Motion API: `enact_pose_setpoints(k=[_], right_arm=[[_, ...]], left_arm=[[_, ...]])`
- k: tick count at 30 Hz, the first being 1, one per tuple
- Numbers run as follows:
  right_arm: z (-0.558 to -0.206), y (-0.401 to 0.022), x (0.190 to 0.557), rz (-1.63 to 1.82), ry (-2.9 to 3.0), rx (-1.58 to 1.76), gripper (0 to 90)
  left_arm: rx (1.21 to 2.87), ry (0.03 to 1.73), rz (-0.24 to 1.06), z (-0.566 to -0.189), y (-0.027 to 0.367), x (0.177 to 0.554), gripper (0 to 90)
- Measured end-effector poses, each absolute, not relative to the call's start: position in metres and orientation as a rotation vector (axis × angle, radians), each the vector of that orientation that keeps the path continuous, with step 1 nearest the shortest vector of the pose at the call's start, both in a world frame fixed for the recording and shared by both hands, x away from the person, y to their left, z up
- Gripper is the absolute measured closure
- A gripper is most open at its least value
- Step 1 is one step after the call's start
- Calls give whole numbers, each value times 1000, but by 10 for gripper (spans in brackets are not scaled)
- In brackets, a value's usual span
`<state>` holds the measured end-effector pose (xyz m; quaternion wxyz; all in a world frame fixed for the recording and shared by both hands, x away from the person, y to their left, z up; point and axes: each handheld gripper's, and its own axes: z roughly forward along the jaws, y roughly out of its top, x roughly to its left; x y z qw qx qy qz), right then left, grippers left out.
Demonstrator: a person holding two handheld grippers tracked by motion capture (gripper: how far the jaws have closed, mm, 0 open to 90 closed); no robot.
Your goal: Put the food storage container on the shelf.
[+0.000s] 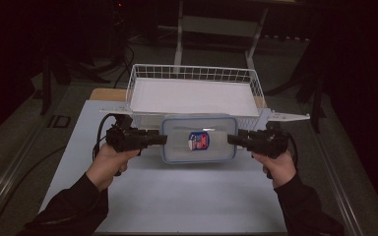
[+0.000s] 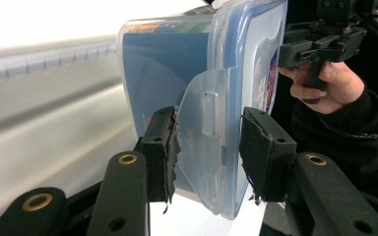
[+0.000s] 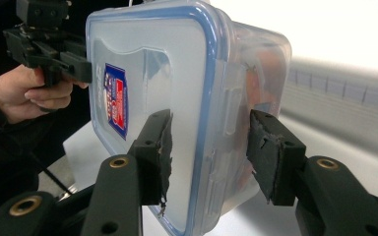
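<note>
Container: clear plastic box [image 1: 199, 139] with blue-rimmed lid, held between both grippers, just before the wire basket [image 1: 195, 78].
Left gripper [image 2: 206, 147]: jaws apart, straddling its side latch.
Right gripper [image 3: 209, 152]: jaws apart, straddling the opposite edge.

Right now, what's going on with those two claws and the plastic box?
Left gripper and right gripper straddle opposite ends of the lidded container; visible gaps beside the jaws. Wire basket just behind it. Nothing between them.
</note>
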<state>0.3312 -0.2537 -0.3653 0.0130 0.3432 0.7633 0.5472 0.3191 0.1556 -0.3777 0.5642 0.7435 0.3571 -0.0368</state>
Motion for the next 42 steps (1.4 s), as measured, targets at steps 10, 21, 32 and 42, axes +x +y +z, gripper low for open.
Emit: enact_pose_setpoints(k=[10,21,32,42], right_arm=[[-334,-252,363,1751,2314,1076,527],[-323,-248,402,1792,2294,1161,526],[-317,-251,420,1798,2268,1204,527],[-313,-243,428,1743,2250,1268,493]], left_arm=[[1731,831,-61,-343,157,356,583],[1670,898,-76,-328,162,394,579],[1649,902,-89,-325,160,415,575],[1640,929,-47,-325,157,427,544]])
